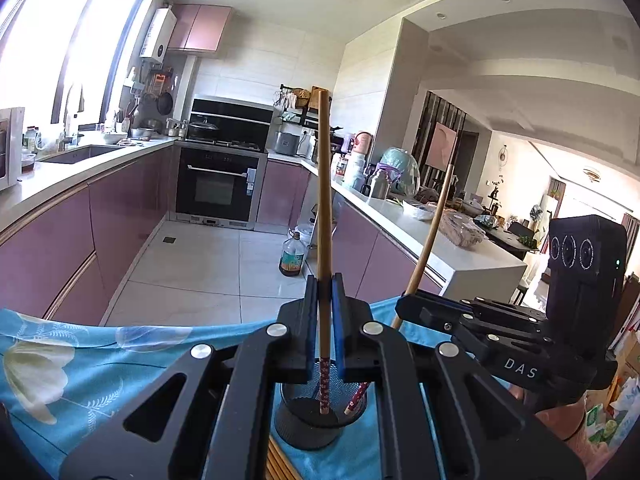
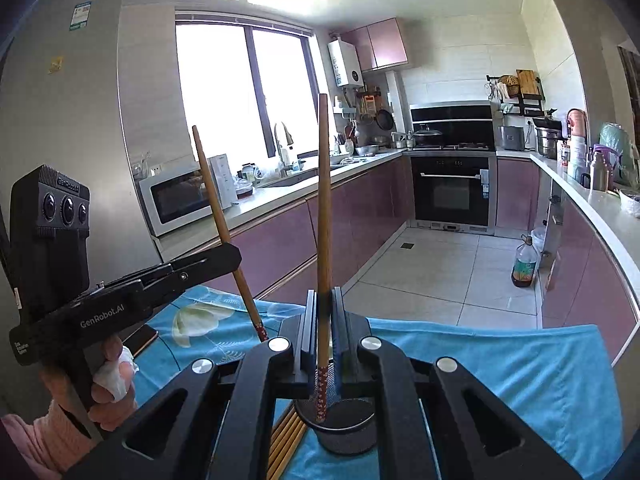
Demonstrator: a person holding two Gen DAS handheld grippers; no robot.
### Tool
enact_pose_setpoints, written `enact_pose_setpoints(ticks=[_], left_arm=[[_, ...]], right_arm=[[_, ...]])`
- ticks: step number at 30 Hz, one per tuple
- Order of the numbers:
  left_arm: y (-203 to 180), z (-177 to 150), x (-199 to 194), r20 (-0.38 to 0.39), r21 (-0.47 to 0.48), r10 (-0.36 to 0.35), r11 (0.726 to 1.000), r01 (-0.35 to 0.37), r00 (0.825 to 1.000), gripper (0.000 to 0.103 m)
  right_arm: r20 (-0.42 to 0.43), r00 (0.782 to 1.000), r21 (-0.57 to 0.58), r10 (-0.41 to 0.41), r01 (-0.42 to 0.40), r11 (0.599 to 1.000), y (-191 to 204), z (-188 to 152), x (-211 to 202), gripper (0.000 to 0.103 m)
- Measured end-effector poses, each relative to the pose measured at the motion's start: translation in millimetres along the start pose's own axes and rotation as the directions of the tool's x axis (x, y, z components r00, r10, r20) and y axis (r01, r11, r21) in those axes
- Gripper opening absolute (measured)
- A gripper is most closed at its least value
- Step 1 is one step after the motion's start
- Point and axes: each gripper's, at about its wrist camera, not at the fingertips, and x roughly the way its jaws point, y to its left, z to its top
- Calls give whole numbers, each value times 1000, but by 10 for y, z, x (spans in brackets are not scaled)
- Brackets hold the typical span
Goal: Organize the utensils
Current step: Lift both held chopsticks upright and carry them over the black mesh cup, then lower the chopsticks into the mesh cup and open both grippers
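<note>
My left gripper (image 1: 324, 296) is shut on a wooden chopstick (image 1: 323, 208) with a red patterned tip, held upright with the tip inside a black mesh holder (image 1: 308, 420). My right gripper (image 2: 324, 308) is shut on a second chopstick (image 2: 323, 216), its tip also in the holder (image 2: 344, 428). Each gripper shows in the other's view: the right gripper (image 1: 404, 304) with its slanted chopstick (image 1: 430, 236), the left gripper (image 2: 236, 256) with its chopstick (image 2: 224, 224). The holder stands on a blue flowered cloth (image 1: 80, 364).
More chopsticks (image 2: 286, 440) lie flat on the cloth left of the holder. Beyond the cloth's edge is the kitchen floor with an oil bottle (image 1: 292, 256), purple cabinets and an oven (image 1: 218, 188). A microwave (image 2: 176, 200) sits on the left counter.
</note>
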Motion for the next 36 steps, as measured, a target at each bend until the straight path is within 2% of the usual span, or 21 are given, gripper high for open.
enact_pose_setpoints(ticks=[4, 9, 14, 20, 30, 36], left_arm=[[-58, -72, 212, -34, 16, 12, 1000, -11, 999, 8], [36, -283, 525, -95, 8, 33, 999, -32, 995, 8], [178, -479, 795, -151, -2, 39, 999, -40, 988, 8], [307, -692, 1008, -209, 8, 35, 999, -34, 977, 8], [405, -829, 1267, -265, 5, 47, 999, -47, 963, 8], [382, -820, 1246, -269, -4, 54, 998, -57, 962, 10]], right_arm=[[-24, 999, -1, -33, 33, 999, -64, -2, 146, 5], [-98, 994, 12, -39, 40, 999, -156, -152, 378, 5], [-188, 981, 23, -42, 47, 999, -217, -309, 585, 6], [-254, 966, 33, -40, 50, 998, -220, -402, 710, 6], [-291, 956, 61, -38, 58, 996, -250, -417, 852, 8], [-287, 957, 77, -30, 54, 996, -259, -422, 860, 8]])
